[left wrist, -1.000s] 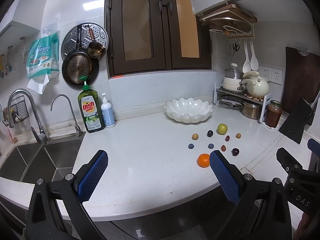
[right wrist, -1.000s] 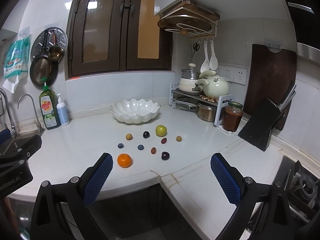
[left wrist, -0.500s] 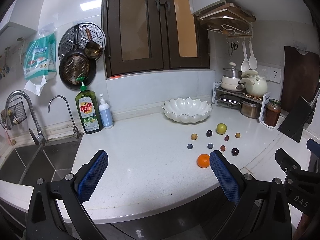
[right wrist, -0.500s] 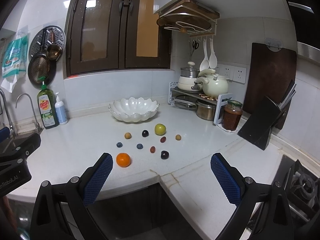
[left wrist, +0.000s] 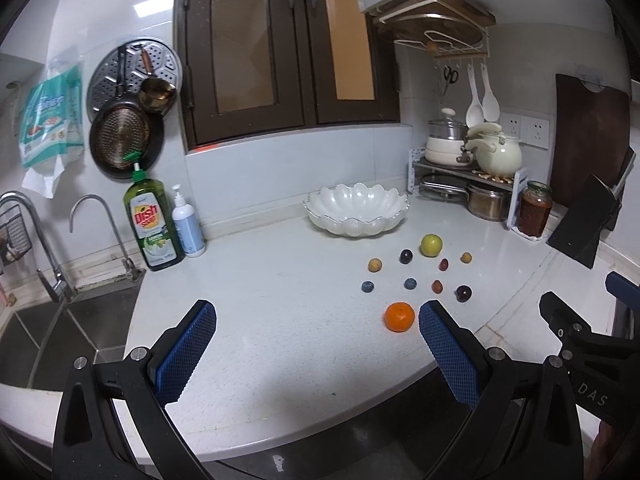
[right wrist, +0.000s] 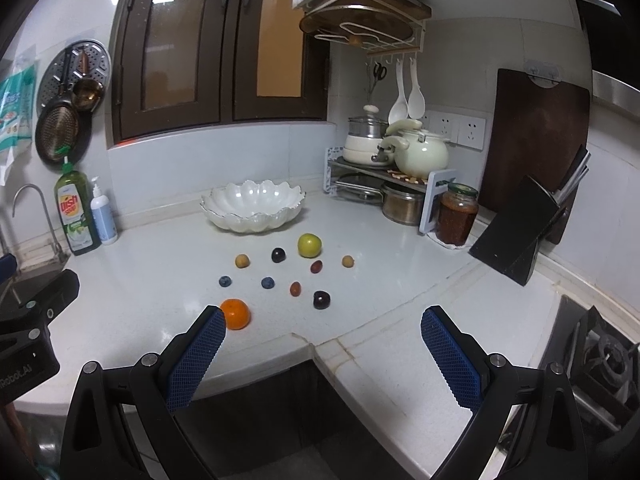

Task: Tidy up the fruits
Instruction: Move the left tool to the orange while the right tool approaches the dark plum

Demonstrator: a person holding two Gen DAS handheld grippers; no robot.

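Several small fruits lie loose on the white counter: an orange (left wrist: 399,316) (right wrist: 235,313) nearest me, a green apple (left wrist: 431,245) (right wrist: 309,245), dark plums (right wrist: 321,299), blueberries (right wrist: 268,282) and small yellow-brown fruits (right wrist: 242,261). Behind them stands an empty white scalloped bowl (left wrist: 356,214) (right wrist: 252,206). My left gripper (left wrist: 316,352) hangs open over the counter's front edge, its right finger just right of the orange. My right gripper (right wrist: 322,356) is open too, held in front of the counter's inner corner, its left finger beside the orange. Neither holds anything.
A sink (left wrist: 28,332) with taps lies at the left, with a dish soap bottle (left wrist: 154,224) and pump bottle (left wrist: 187,224) by the wall. A rack with pots (right wrist: 394,176), a jar (right wrist: 457,214) and a knife block (right wrist: 524,228) fill the right corner. A stove (right wrist: 600,356) sits far right.
Both grippers have edged forward toward the fruits, so the orange now sits closer to the finger pads. Both stay open; no fruit has moved.
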